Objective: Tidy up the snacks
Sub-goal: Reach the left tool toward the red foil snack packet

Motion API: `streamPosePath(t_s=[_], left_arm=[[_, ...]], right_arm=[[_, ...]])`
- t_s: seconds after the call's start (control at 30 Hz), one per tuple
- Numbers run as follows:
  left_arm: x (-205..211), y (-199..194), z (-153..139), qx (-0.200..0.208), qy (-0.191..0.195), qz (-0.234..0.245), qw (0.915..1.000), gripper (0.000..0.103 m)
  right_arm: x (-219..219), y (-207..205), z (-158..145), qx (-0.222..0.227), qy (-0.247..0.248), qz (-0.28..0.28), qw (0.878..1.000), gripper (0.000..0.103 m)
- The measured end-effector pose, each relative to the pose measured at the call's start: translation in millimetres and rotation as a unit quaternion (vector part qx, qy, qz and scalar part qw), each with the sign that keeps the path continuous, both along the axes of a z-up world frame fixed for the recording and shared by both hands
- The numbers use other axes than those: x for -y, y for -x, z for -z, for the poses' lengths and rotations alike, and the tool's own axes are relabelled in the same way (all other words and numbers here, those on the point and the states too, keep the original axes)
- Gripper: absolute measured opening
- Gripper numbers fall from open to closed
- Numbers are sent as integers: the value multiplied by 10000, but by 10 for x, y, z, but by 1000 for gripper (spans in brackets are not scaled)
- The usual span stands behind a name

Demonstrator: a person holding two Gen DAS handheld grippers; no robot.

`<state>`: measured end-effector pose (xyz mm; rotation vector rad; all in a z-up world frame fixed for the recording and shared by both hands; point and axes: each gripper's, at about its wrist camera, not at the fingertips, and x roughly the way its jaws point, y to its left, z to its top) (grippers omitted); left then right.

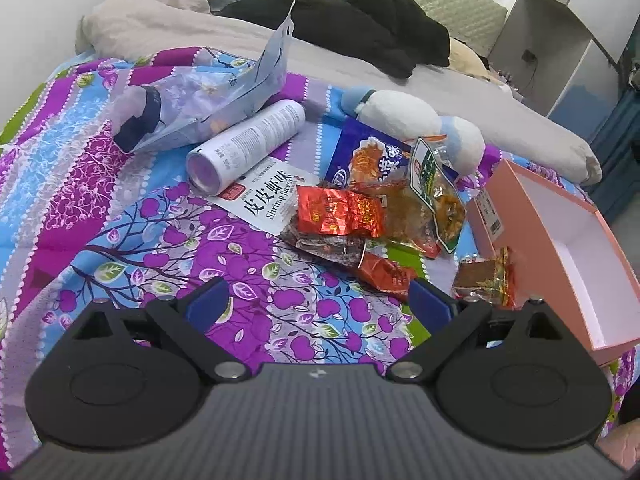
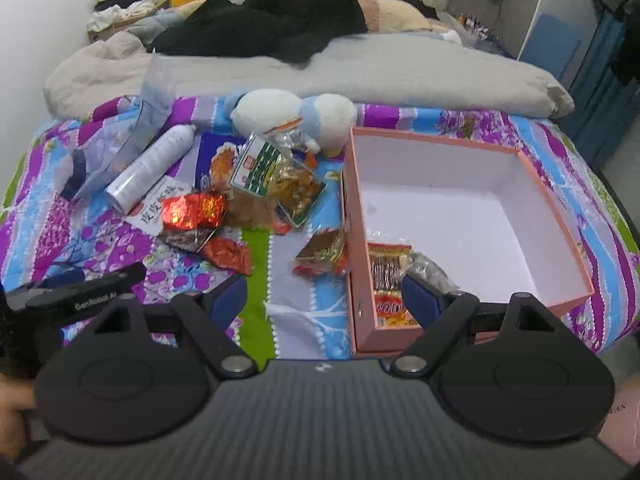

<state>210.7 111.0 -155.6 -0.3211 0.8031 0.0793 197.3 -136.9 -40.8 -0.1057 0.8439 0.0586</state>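
A pile of snack packets lies on the purple floral bedspread: a shiny red foil packet (image 1: pixel 338 210) (image 2: pixel 192 210), a green-labelled packet (image 1: pixel 438 194) (image 2: pixel 276 176), a blue bag (image 1: pixel 366 156) and a white shrimp-flavour bag (image 1: pixel 268 200). A small red-gold packet (image 1: pixel 486 280) (image 2: pixel 322 254) lies beside the pink box (image 1: pixel 576 240) (image 2: pixel 472 208). One packet (image 2: pixel 390 276) lies inside the box's near left corner. My left gripper (image 1: pixel 320 304) is open and empty, short of the pile. My right gripper (image 2: pixel 324 296) is open and empty, over the box's near left corner.
A white spray can (image 1: pixel 244 144) (image 2: pixel 150 168), a clear plastic bag (image 1: pixel 208 100) and a white-blue plush toy (image 1: pixel 420 120) (image 2: pixel 296 116) lie behind the snacks. Grey duvet and black clothes (image 2: pixel 260 28) cover the far bed. The left gripper's body (image 2: pixel 72 300) shows at the right view's left.
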Motion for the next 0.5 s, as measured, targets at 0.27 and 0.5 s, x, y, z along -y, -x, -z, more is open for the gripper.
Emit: streamPosePath(t_s=[0.27,0.5], left_arm=[[-173,-28,119,43,-79,-27,10000,98],[-319,-121,167,250,-82,93,9996,98]], right_arm=[[-4,-80,416,-26,-749,124,9971,86],[-238,-66,905,329,-943,59,9950,86]])
